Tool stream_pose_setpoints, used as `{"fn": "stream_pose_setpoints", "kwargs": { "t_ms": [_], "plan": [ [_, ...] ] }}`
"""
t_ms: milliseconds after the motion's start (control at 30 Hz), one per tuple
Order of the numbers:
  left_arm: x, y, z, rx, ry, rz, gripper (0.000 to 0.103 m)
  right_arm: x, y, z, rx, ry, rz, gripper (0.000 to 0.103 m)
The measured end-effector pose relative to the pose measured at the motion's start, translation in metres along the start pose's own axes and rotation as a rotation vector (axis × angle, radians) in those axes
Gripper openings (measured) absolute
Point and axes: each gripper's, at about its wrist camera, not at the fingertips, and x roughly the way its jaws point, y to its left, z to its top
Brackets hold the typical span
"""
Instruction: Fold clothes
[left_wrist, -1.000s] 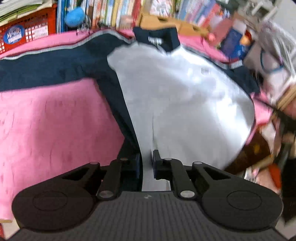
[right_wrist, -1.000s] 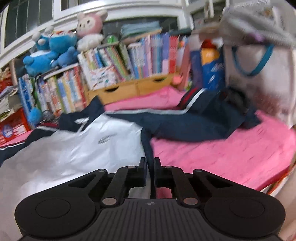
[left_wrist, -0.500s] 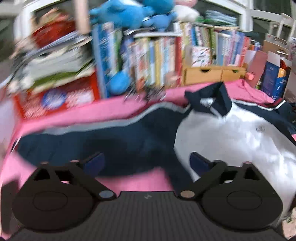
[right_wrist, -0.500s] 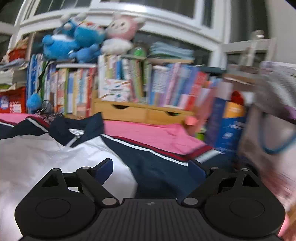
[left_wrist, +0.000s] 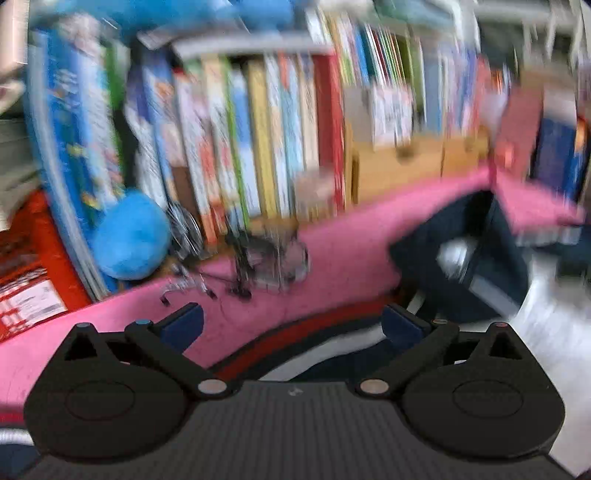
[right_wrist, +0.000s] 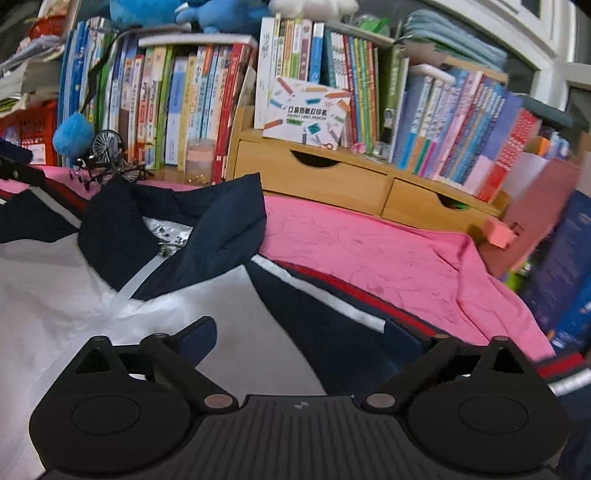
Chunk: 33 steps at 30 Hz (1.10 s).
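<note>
Pink cloth (right_wrist: 369, 251) carries the spread jacket (right_wrist: 74, 295); both wide-open grippers, left gripper (left_wrist: 291, 325) and right gripper (right_wrist: 299, 332), should pinch sleeve seams squarely.

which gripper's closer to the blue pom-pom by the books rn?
Left. The left gripper hangs open with the blue pom-pom large, just ahead to its left. From the right gripper, open over the jacket, the pom-pom sits small and far off left.
</note>
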Motion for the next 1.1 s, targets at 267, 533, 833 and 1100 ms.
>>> {"fn": "stream_pose_setpoints", "kwargs": {
  "t_ms": [267,533,833,1100],
  "plan": [
    [0.02,-0.004,-0.015,-0.001,0.046,-0.025,0.074,0.043,-0.004,0.003,0.071,0.046,0.076,0.102],
    [-0.044,-0.029,-0.005,0.025,-0.15,0.165,0.011,0.026,0.019,0.02,0.087,-0.064,0.016,0.002],
    [-0.035,0.006,-0.02,0.022,-0.043,0.299,0.019,0.049,0.029,0.075,0.043,-0.047,0.223,0.081],
    [-0.021,0.007,-0.042,0.008,-0.011,0.321,0.021,0.091,0.015,0.034,0.066,0.099,0.264,0.073]
  ]
}}
